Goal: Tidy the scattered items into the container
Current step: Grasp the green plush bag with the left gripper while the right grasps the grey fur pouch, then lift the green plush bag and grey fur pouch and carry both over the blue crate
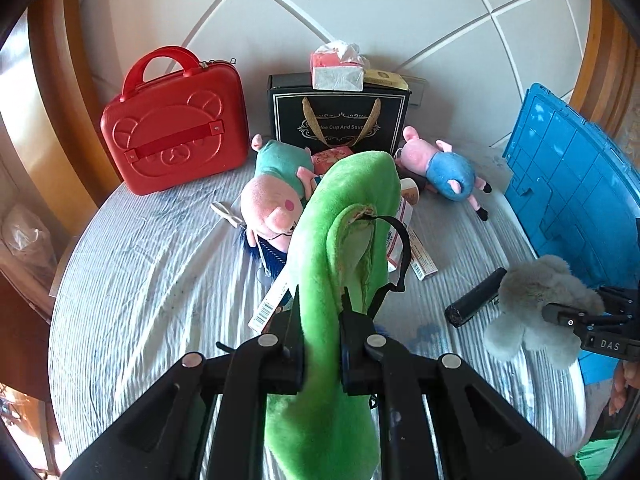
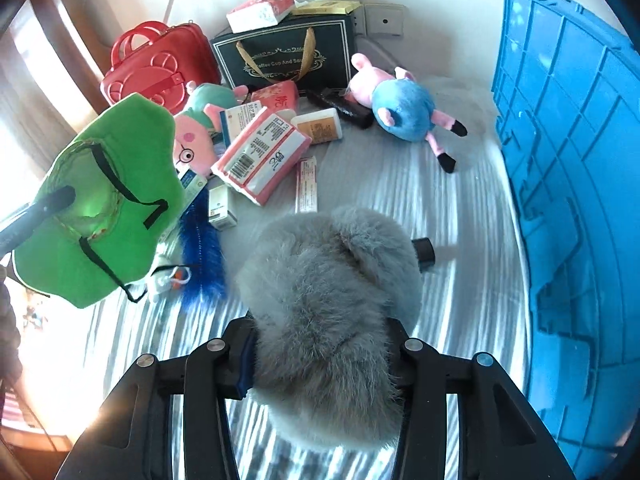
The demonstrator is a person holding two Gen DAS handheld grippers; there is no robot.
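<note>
My left gripper (image 1: 320,320) is clamped tight on the green plush piece (image 1: 340,240), both fingers pressing into its fabric, and it's up off the striped bed sheet (image 1: 152,264). Over on the other side, my right gripper (image 2: 326,354) is closed around the grey fluffy toy (image 2: 328,300), fur bulging out between the fingers, also held above the sheet. The blue crate (image 2: 572,184) stands at the right edge, close beside that grey toy. Back in the pile: a pink pig plush in a blue outfit (image 2: 400,108) lies near the crate, a pig plush with glasses (image 2: 192,136) sits among the pink tissue pack (image 2: 260,156) and small boxes. Behind them, a red bear case (image 1: 176,136) and a black gift bag (image 1: 340,120) stand against the wall.
</note>
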